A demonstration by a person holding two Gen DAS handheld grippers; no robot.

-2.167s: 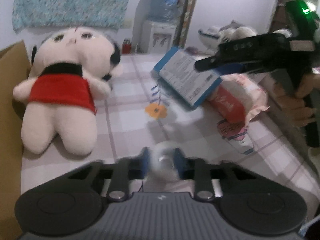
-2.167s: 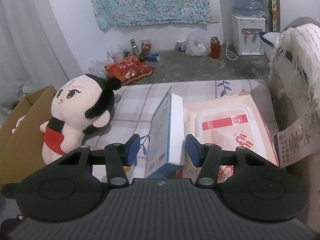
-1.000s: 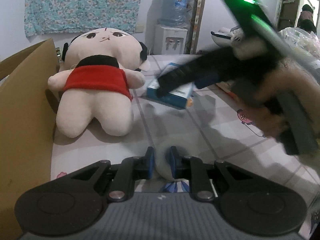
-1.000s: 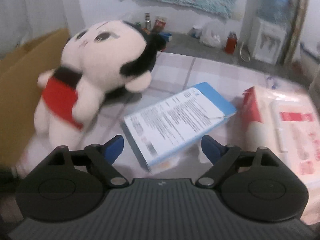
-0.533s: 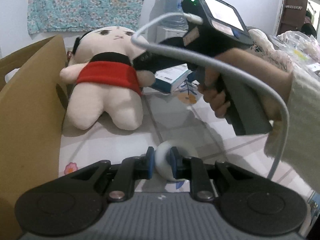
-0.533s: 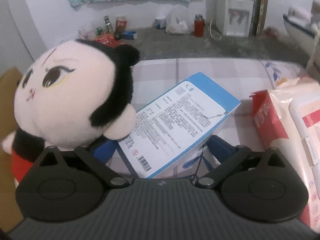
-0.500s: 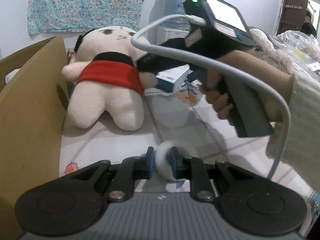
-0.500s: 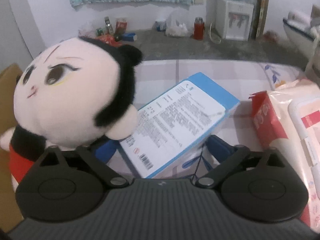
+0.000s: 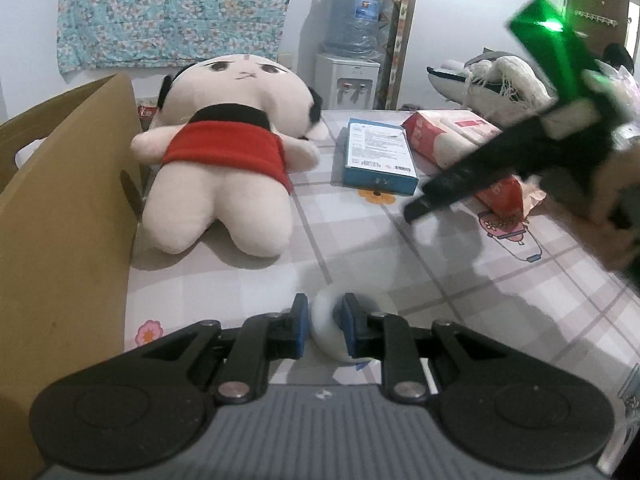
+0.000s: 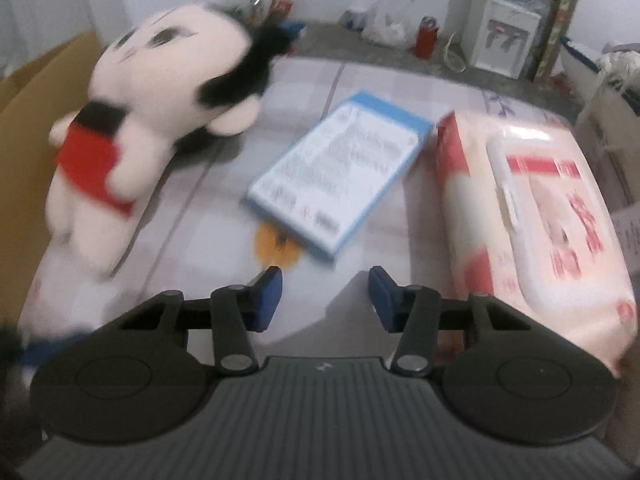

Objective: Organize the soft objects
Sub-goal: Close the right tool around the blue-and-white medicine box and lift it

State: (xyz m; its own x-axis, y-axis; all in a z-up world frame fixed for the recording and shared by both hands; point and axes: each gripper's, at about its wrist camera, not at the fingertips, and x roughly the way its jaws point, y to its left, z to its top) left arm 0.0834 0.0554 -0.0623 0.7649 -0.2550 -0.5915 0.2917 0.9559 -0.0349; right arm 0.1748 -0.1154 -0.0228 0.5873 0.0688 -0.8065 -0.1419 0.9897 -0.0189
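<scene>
One plush doll point(image 9: 224, 168) lies on its back on the checked bed sheet point(image 9: 360, 264), dressed in a red and black outfit, and serves as the landmark here. Just to its left stands one brown cardboard box point(image 9: 68, 216), its wall touching or nearly touching the doll's side. To the doll's right, near its outstretched arm but apart from it, lies one flat blue-and-white carton point(image 9: 378, 156), printed face up. Beyond that carton, further from the doll, rests one pink-and-red pack of wet wipes point(image 10: 532, 216), lying just beside the carton. In front of the doll's legs, well apart from them, the left claw point(image 9: 325, 330) pinches one small white soft ball point(image 9: 326, 334) between its two blue pads, the ball bulging out past the pads and sitting low over the sheet. The right claw point(image 10: 325, 298) hangs above the sheet on the near side of the carton, to the doll's right; its jaws have just been closing, yet they stand apart with nothing between them, only bare sheet and an orange flower print showing in the gap. In the left wrist view that right claw appears as a blurred dark shape with a green light, held by one hand point(image 9: 612, 208) at the frame's right edge. Behind the doll, against the far wall, stands one water dispenser point(image 9: 348, 76) carrying one blue bottle, and one floral cloth point(image 9: 176, 12) hangs on the wall.
</scene>
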